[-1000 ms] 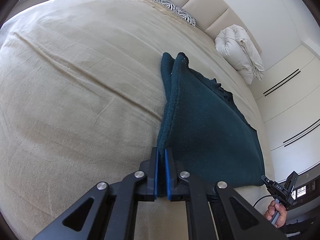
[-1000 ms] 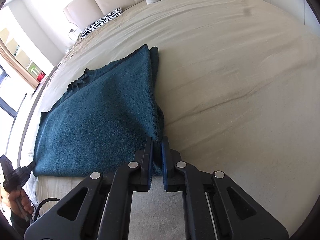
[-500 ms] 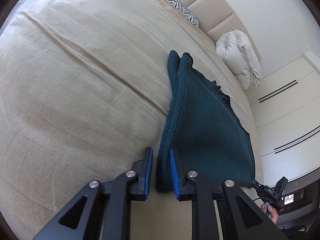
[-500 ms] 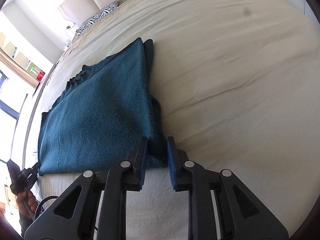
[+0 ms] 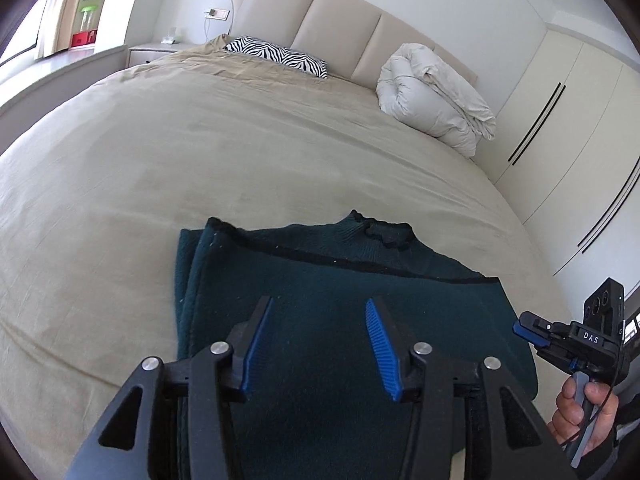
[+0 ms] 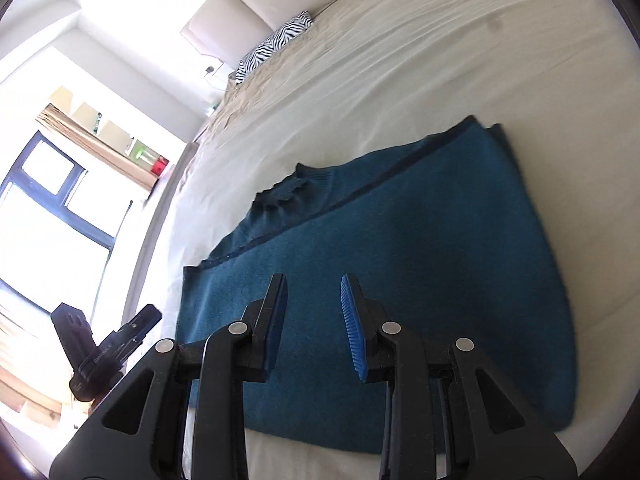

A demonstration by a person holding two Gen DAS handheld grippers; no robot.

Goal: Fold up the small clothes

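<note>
On the bed (image 5: 168, 168), spread with a smooth beige cover, lies the dark teal sweater (image 5: 320, 280), folded flat into a rough rectangle, knit fuzzy, a frilled collar poking out at its far edge and a dark seam running across it. Above it hangs the left gripper (image 5: 318, 344), its black fingers spreading apart right now, ribbed blue pads facing each other with nothing between them. Over on the other side, the right gripper (image 6: 314, 322) is opening too, fingers apart and clear of the knit below. In the left view a hand (image 5: 584, 412) grips the right tool's handle, and there's white lettering on its body: "DAS". Up by the padded cream headboard (image 5: 340, 28) sit a zebra-striped pillow (image 5: 276, 56) and a puffy white rolled duvet (image 5: 432, 96).
</note>
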